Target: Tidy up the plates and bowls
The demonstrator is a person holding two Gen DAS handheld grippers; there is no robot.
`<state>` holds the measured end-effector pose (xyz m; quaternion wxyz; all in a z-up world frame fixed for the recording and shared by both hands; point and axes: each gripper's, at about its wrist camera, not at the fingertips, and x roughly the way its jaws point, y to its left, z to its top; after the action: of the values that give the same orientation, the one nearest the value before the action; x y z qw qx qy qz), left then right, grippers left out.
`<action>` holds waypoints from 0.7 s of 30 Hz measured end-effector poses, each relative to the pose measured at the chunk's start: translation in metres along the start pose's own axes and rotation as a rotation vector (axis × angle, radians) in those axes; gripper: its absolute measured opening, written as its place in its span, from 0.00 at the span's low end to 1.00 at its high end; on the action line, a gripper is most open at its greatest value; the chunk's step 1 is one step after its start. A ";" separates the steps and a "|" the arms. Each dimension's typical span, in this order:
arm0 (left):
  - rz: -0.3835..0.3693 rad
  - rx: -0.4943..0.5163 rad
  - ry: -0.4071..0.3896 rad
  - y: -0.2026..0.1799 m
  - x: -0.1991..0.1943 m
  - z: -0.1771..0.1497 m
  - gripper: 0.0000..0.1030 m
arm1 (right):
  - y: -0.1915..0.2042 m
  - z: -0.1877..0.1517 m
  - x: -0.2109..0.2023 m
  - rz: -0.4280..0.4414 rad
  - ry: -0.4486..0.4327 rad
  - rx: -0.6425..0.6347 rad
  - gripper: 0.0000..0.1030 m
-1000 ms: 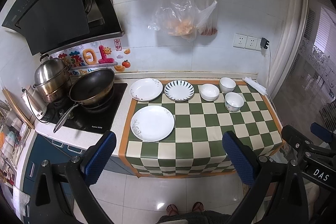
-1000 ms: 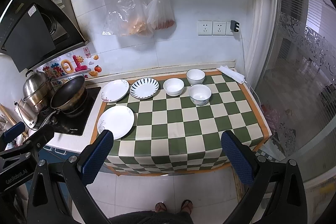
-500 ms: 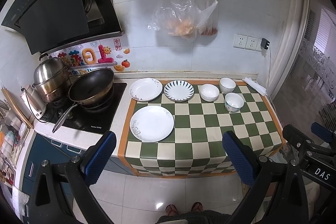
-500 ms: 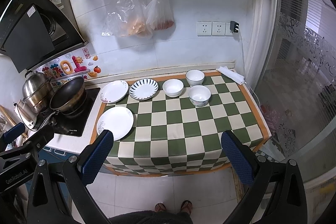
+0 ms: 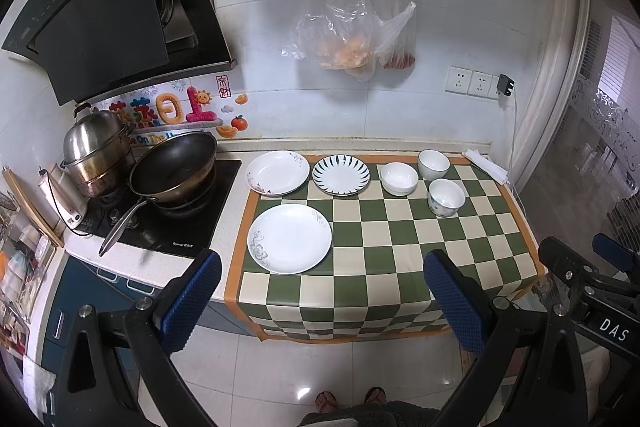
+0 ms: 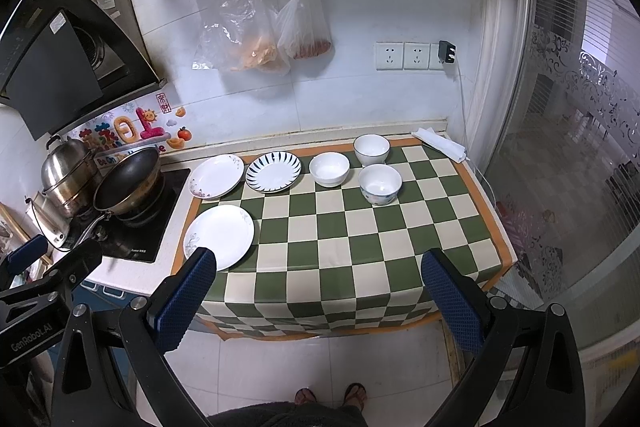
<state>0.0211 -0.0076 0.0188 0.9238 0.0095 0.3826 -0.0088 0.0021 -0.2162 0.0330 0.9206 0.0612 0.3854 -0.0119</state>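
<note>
Hovering well back from the worktop [image 5: 400,239], both claws are spread wide and empty: left claw [image 5: 320,291], right claw [image 6: 316,291]. Three plates sit on the left, the large white plate [image 5: 290,238] nearest, the floral plate [image 5: 277,172] and striped plate [image 5: 341,174] behind it. Three bowls [image 6: 379,183] cluster at back right. Trouble ahead, I'd say: flat glazed plates give little rim to pinch, so one could slip, and the wok [image 5: 172,163] crowds the floral plate.
</note>
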 end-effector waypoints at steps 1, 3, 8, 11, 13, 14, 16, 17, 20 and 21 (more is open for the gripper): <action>0.000 -0.001 0.000 0.000 -0.001 -0.002 1.00 | 0.000 0.002 0.002 0.001 0.001 0.002 1.00; -0.002 0.002 0.000 -0.001 0.000 -0.001 1.00 | 0.001 0.005 0.003 0.001 -0.001 0.003 1.00; 0.003 -0.007 0.000 0.003 0.008 0.000 1.00 | 0.001 0.008 0.010 0.007 0.001 0.015 1.00; 0.028 -0.023 0.005 0.017 0.035 0.001 1.00 | 0.002 0.008 0.030 0.061 -0.010 0.049 1.00; 0.056 -0.038 0.013 0.029 0.055 0.000 1.00 | 0.004 0.006 0.050 0.105 -0.010 0.062 1.00; 0.073 -0.044 0.026 0.037 0.067 -0.002 1.00 | 0.007 0.006 0.068 0.132 0.014 0.067 1.00; 0.106 -0.060 0.062 0.055 0.099 -0.005 1.00 | 0.014 0.001 0.097 0.165 0.054 0.077 1.00; 0.125 -0.065 0.084 0.063 0.115 -0.007 1.00 | 0.019 -0.001 0.116 0.181 0.084 0.083 1.00; 0.128 -0.109 0.171 0.094 0.170 -0.014 1.00 | 0.038 -0.005 0.170 0.210 0.150 0.071 1.00; 0.124 -0.119 0.206 0.102 0.188 -0.017 1.00 | 0.044 -0.006 0.188 0.213 0.175 0.065 1.00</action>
<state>0.1446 0.0929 -0.1245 0.8774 -0.0209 0.4738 0.0721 0.1328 -0.1671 -0.1003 0.8770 0.1323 0.4551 0.0790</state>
